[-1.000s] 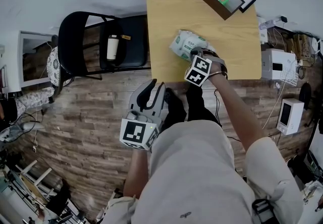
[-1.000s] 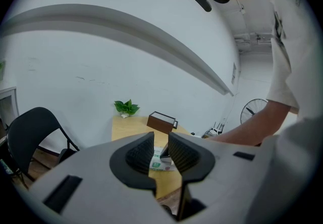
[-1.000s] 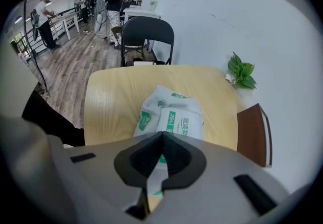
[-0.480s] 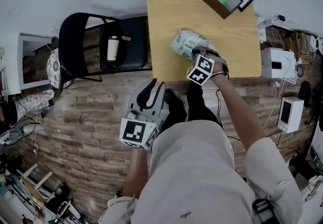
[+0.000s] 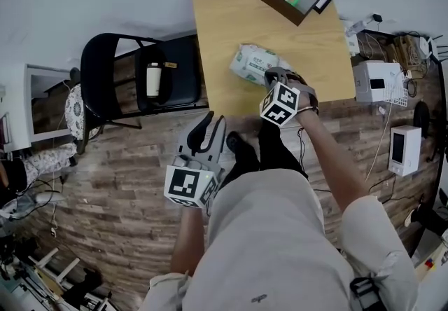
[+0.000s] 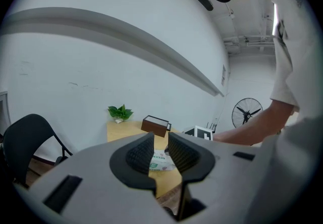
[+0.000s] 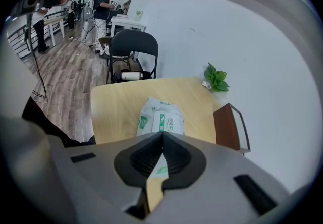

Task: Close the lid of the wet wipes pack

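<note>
The right tool (image 5: 274, 78) has its jaws pressed together on nothing and hovers just at the 4 o'clock corner of the wet wipes pack (image 5: 250, 62). The pack lies with its lid apparently flat, toward the 6 o'clock edge of the worktop (image 5: 224, 22). The left tool (image 5: 210, 125), at the pack's 7 o'clock over the floor (image 5: 126, 162), has its jaws slightly spread and empty.

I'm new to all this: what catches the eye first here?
A white and green wet wipes pack lies on the wooden table, with the right gripper, jaws shut, close by its near end. The left gripper hangs over the floor, jaws apart and empty.
</note>
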A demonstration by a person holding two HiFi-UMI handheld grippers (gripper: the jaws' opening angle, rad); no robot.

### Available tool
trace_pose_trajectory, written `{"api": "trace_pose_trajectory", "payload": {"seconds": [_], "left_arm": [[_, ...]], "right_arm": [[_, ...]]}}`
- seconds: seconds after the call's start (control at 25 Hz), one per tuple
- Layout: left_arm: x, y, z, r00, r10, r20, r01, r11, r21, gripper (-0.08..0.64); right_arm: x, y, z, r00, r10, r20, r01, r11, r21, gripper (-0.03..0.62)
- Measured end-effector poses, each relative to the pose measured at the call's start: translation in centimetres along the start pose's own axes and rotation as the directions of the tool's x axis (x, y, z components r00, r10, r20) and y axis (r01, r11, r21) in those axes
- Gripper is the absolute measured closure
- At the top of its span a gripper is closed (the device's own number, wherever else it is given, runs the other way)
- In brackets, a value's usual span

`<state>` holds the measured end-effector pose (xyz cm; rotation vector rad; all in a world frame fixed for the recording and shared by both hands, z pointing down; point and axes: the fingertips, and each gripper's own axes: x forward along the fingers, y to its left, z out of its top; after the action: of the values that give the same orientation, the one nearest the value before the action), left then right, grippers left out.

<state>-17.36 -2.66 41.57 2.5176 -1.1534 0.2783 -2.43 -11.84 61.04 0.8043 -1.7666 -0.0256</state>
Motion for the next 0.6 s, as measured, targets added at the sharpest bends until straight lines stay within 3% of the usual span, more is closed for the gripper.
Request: {"api": "trace_pose_trajectory", "payload": {"seconds": [0.6], "left_arm": [[-1.3,-1.3,0.6,0.999,-0.022,0.031,0.021,0.999,0.032,0.477]], "right_arm": [[-9.5,-0.8,0.9,0.983,-0.116,0.143,0.108,0.992,0.062,0.592]]}}
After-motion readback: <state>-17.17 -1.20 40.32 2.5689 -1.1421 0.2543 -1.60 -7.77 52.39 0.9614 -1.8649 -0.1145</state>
